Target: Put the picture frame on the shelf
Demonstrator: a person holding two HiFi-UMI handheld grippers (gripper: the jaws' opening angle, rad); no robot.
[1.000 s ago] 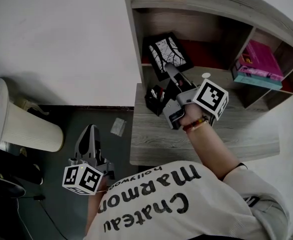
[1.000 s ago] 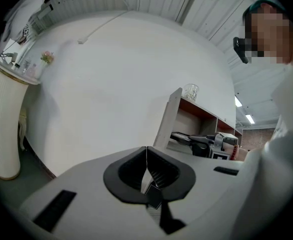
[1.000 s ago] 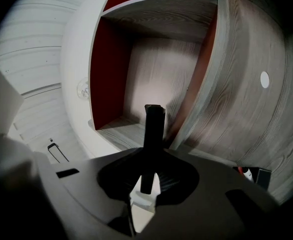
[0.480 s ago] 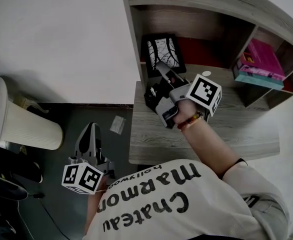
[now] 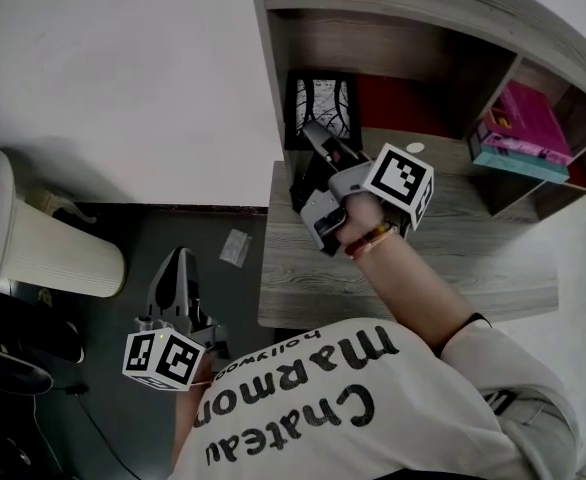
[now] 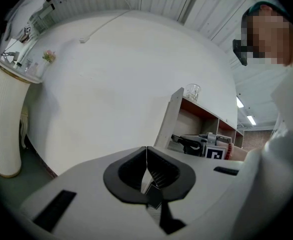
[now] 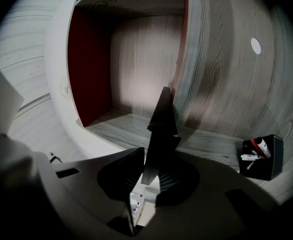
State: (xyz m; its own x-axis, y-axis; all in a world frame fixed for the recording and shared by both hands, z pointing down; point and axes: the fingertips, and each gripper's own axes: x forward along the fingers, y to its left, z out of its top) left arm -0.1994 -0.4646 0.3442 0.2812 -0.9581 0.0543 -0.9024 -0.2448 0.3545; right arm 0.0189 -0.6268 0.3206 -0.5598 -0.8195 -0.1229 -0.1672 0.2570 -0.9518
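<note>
Holding the picture frame [image 5: 321, 108] upright at the shelf [image 5: 423, 146] opening.
The right hand-held gripper [image 5: 311, 131] is pinching its lower edge, a sound hold; it is probably handling light, stiff, breakable. The left hand-held gripper [image 5: 180, 265] is hanging clenched, empty.

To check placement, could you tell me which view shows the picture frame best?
The head view: the picture frame shows its front there. The right gripper view shows only its edge between the jaws; the left gripper view, nothing clear.
</note>
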